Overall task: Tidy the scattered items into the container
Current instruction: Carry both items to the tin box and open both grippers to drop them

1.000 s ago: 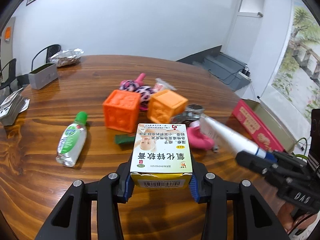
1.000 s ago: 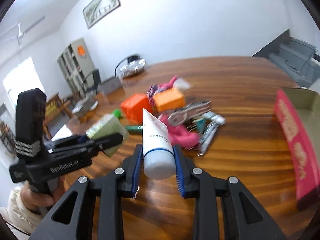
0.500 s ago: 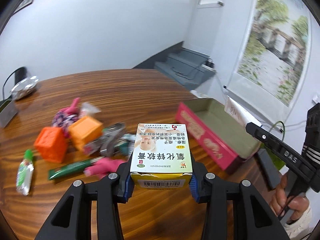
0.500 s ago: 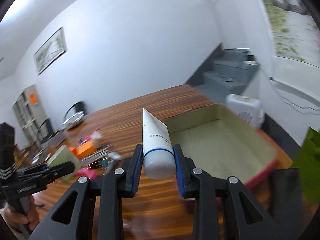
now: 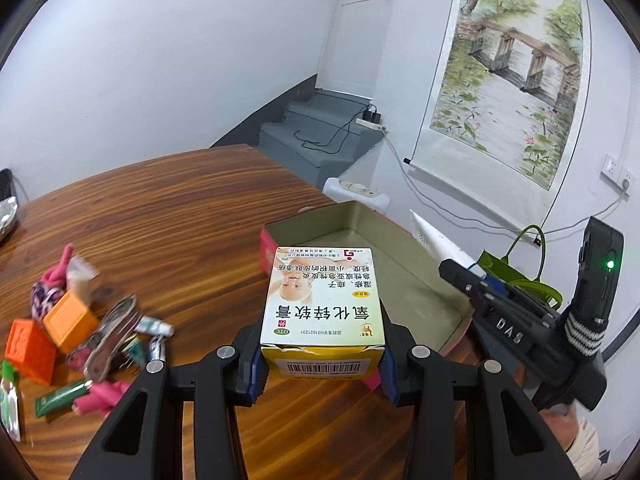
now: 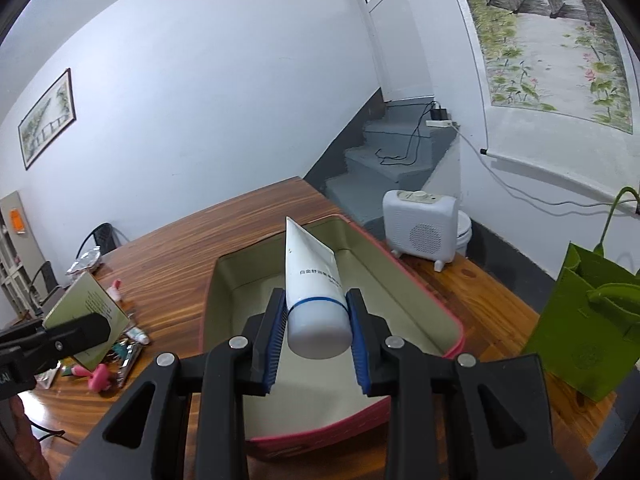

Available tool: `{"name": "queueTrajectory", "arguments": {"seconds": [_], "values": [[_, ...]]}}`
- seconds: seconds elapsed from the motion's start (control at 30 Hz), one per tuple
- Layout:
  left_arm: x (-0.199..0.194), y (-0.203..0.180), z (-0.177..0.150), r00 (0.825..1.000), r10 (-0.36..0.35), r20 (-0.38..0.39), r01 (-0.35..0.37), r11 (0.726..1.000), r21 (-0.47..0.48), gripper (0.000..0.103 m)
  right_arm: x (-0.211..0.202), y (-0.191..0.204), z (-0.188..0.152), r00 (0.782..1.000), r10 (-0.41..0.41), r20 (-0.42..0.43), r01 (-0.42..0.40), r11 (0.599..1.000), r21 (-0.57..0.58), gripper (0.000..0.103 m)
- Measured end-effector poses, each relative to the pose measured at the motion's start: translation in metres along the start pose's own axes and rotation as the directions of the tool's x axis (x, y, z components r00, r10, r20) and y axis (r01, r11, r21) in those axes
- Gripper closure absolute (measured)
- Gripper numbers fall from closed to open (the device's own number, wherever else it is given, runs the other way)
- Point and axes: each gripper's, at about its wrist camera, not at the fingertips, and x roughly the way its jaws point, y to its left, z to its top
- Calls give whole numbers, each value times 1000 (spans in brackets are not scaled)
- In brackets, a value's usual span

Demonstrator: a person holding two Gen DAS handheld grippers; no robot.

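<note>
Shallow pink-walled rectangular tin with an olive lining [image 6: 404, 280] sat at the table's right end, nothing visible inside it yet. A second ago it was only a red edge at the far right of both views; both hands had since swung right off the clutter, and the tin now filled the centre of the right wrist view.

Right gripper [image 6: 316, 320] was clamped on the white squeeze tube with a blue band [image 6: 312, 280], cap end toward the camera, crimped tail pointing out over the tin's interior. Looked to be above the lining, so a release there should land inside.

Left gripper [image 5: 322, 344] was closed on the yellow-and-white cardboard ointment box with Chinese print [image 5: 324, 300], grip unchanged over the last second. Box sat in front of the tin's near-left corner, short of the opening by my read; needs a bit more travel right before letting go.

Left behind on the wooden table [image 5: 160, 216]: two orange plastic cubes [image 5: 52, 332], pink-and-white rope toy [image 5: 50, 288], metal clippers [image 5: 110, 332], green tube [image 5: 60, 398], other small tubes. Two items about to go in, most of the pile left to move.
</note>
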Motion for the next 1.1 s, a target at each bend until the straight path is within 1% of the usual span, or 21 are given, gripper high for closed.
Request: {"name": "queueTrajectory", "arguments": {"seconds": [0.13,0.4,0.7,0.9,0.93,0.97,1.0,1.03,1.07,1.1], "values": [[13,-6,9,1000,-9,-3,9,1000,1,58,4,-8,0,1000,-21,8,21,1000,3,70],[37,-21,21,999,-31,-12,32,999,18,58,12,-25,-1,1000,-12,-8,12,999,38,70],[55,-32,35,999,-43,-2,43,998,35,58,15,-25,-1,1000,-14,-11,14,1000,25,70],[69,-32,38,999,-46,-19,47,998,34,57,16,-26,-1,999,-31,-9,31,999,30,69],[71,-32,38,998,-51,-29,52,998,37,52,15,-26,-1,999,-37,0,37,999,31,63],[73,-32,37,998,-55,-34,56,998,37,36,13,-26,-1,999,-43,13,43,999,30,51],[73,-32,36,998,-54,-30,55,998,35,27,11,-26,-1,998,-53,29,52,998,27,43],[71,-31,36,999,-50,-15,50,998,31,12,8,-25,-1,997,-65,46,65,998,21,31],[68,-30,35,999,-46,1,46,999,26,10,4,-23,-1,995,-80,67,79,997,13,28],[65,-28,35,999,-46,9,45,999,22,10,1,-22,-1,992,-91,85,90,996,8,27]]}}
